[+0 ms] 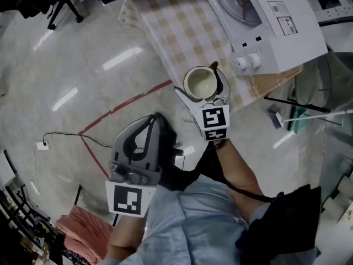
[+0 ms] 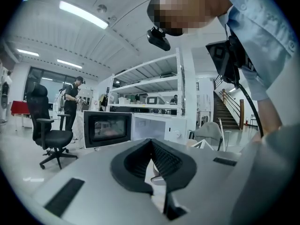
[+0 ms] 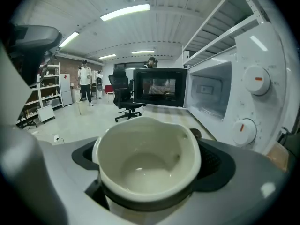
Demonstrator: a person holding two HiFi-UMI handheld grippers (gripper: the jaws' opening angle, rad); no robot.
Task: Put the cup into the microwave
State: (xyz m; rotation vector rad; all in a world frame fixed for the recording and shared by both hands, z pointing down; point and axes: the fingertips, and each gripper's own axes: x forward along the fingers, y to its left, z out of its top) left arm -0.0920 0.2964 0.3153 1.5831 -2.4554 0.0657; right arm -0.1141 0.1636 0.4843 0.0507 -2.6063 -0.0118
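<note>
The cup is looking glazed, smooth and glossy — the checked cloth is lying matt, the floor is shining polished.

From overhead my head camera looked steeply down on the microwave; both gripper cameras faced it level, the right nearer.

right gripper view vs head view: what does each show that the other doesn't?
Only the right gripper view: the open door of the microwave, with its dark window, and a person standing far back.
Only the head view: the left gripper and a red tape line on the floor.
Both: the cup held in the right gripper, and the microwave's two knobs.
</note>
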